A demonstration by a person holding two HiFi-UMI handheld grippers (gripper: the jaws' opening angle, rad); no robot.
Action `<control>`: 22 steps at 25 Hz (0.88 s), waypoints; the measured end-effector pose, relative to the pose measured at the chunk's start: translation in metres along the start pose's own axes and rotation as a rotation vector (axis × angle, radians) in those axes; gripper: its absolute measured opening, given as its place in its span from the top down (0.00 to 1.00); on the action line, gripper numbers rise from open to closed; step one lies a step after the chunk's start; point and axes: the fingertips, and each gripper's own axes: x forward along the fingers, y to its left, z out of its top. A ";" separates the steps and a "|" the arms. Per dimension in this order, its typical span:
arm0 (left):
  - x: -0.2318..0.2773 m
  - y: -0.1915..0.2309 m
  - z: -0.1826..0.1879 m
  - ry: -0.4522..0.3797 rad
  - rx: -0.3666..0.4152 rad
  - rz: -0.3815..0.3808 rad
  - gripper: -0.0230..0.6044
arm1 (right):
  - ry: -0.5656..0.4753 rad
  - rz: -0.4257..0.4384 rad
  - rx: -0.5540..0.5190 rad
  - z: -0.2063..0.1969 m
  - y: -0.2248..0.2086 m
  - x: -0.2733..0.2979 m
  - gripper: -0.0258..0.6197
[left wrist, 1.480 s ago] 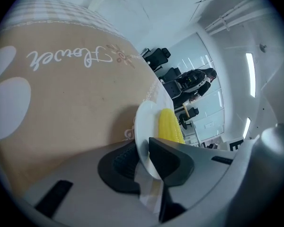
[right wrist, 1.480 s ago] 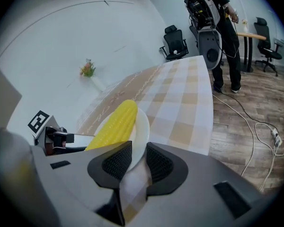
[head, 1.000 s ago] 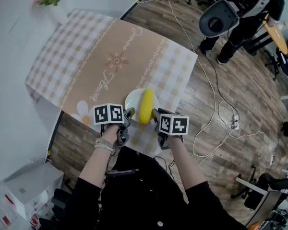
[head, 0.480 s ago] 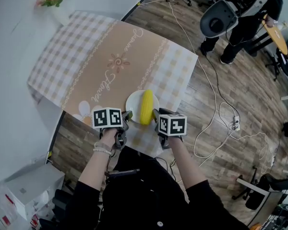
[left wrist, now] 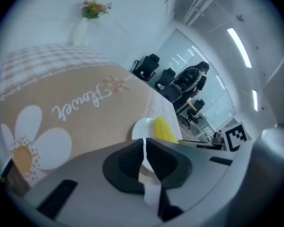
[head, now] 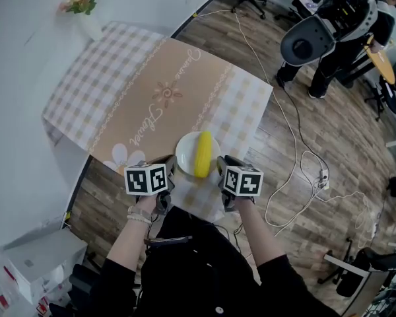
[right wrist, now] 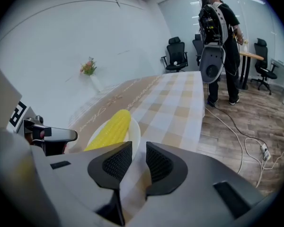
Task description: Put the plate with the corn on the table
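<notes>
A white plate (head: 185,152) with a yellow corn cob (head: 202,154) lies on the checked tablecloth (head: 152,91), close to the table's near edge. My left gripper (head: 169,163) is at the plate's left rim. In the left gripper view its jaws (left wrist: 144,148) are almost together, with a thin white strip of the plate (left wrist: 142,128) between the pads. My right gripper (head: 219,167) is at the plate's right rim. Its jaws (right wrist: 138,157) stand apart. The plate's edge (right wrist: 134,132) and the corn (right wrist: 109,129) lie just ahead and left of them, not pinched.
A white vase of flowers (head: 86,12) stands at the table's far left corner. A person with a large grey device (head: 330,25) stands on the wood floor to the right, where cables (head: 297,157) trail. White boxes (head: 33,263) sit at the lower left.
The plate stays near the table's near edge between both grippers. The head view has shifted a little, and the left gripper's cube now sits slightly closer to the person.
</notes>
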 end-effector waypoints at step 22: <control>-0.088 -0.111 0.076 -0.346 0.445 -0.090 0.94 | -0.378 0.086 -0.221 0.082 0.072 -0.118 0.88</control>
